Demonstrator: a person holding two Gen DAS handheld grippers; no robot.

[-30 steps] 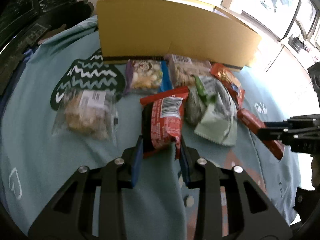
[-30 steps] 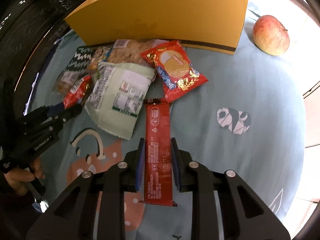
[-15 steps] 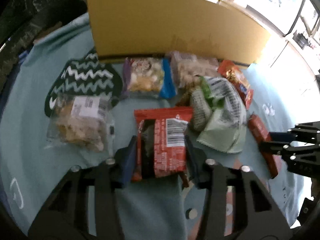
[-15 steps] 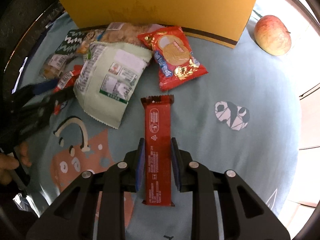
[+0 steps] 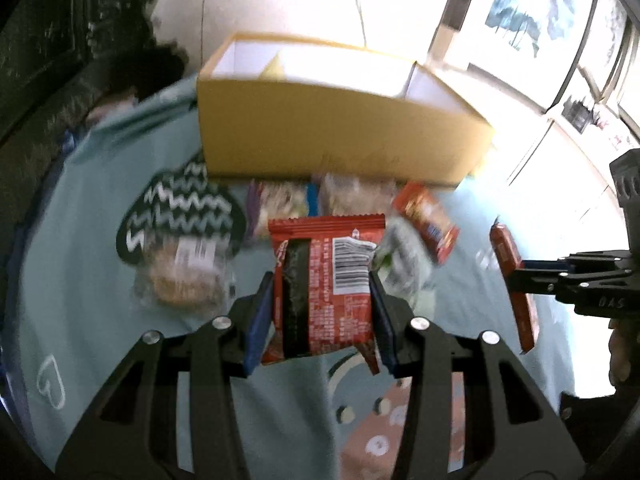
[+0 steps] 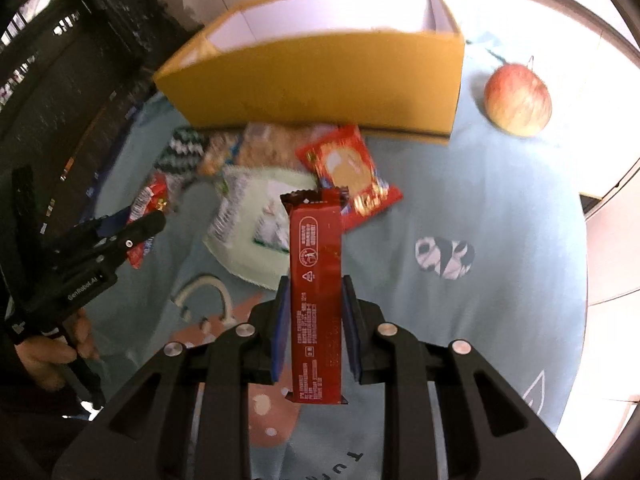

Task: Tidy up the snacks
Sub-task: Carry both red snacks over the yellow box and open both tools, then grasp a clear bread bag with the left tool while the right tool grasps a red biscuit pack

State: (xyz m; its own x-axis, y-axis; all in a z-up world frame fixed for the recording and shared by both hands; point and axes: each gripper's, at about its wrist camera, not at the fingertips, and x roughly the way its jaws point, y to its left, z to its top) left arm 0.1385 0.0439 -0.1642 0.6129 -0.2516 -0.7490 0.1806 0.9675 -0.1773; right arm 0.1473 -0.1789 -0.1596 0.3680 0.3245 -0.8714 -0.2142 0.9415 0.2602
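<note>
My left gripper (image 5: pixel 322 304) is shut on a red snack packet (image 5: pixel 328 276) with a barcode, held by its two sides clear of the teal cloth. My right gripper (image 6: pixel 314 320) is shut on a long dark red bar (image 6: pixel 316 264), also held above the cloth. Beyond both stands a yellow cardboard box (image 5: pixel 340 136) (image 6: pixel 320 80), its top open and its inside white. At the right edge of the left wrist view, the right gripper (image 5: pixel 516 276) shows with its bar (image 5: pixel 505 252). The left gripper (image 6: pixel 154 220) and its packet (image 6: pixel 151 196) appear at the left of the right wrist view.
Loose snacks lie before the box: a pale green packet (image 6: pixel 256 216), a red cookie packet (image 6: pixel 348 168), a clear biscuit bag (image 5: pixel 186 280) and a blue-edged nut pack (image 5: pixel 280 200). An apple (image 6: pixel 518 100) sits right of the box. Dark furniture stands at the left.
Both grippers have risen, lifting the red packet and the dark red bar off the cloth. The left jaws widened as the packet turned flat between them. The box's open top now shows.
</note>
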